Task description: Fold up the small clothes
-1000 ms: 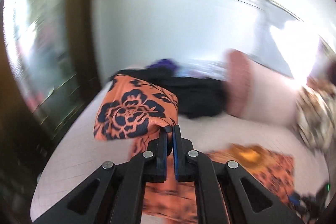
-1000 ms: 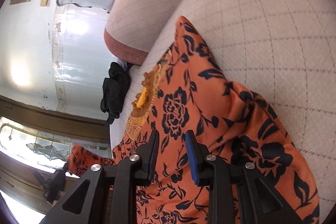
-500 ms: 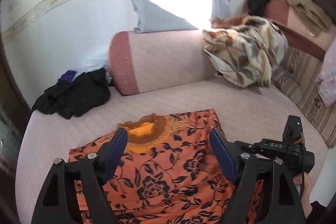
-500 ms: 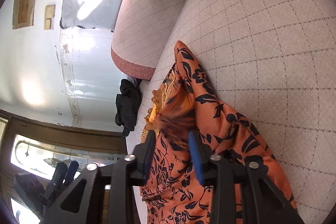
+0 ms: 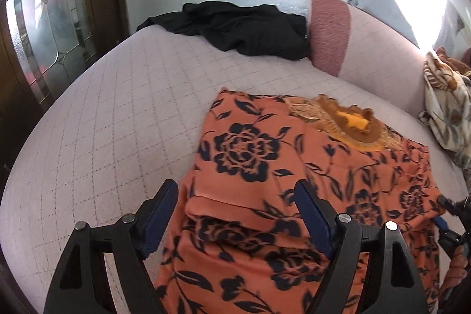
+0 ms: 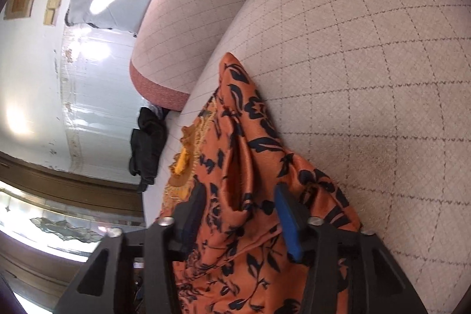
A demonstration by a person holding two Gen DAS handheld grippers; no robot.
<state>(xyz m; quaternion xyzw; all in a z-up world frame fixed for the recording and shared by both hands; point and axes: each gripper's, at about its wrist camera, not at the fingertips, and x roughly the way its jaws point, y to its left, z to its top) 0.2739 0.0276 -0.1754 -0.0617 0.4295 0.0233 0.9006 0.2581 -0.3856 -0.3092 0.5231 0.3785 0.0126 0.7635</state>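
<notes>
Quilted pink mattress (image 5: 112,114) fills both views, a black heap of clothes (image 5: 244,28) at its far end by the bolster (image 5: 329,31).

Left wrist view: my left gripper (image 5: 235,221) points steeply down over the orange floral garment (image 5: 250,155), jaws spread wide, nothing pressed between the pads. The garment lies straight ahead and under the jaws, its long axis running from me towards the embroidered neckline (image 5: 350,122) at upper right. A folded-in side panel ends in a crosswise edge just between the fingertips. That edge is what the next pinch turns on, I judge. A second ago these jaws were clamped on a lifted sleeve; now that part lies flat on the body and the jaws stand open, lower over the cloth.

Right wrist view: my right gripper (image 6: 238,214) straddles a raised ridge of the same garment on its near right edge. Jaws are closing, the ridge between them; pads not yet pressing, as far as I can tell. The ridge stands taller than before. Both hands are near; the right is closer to a grip.
</notes>
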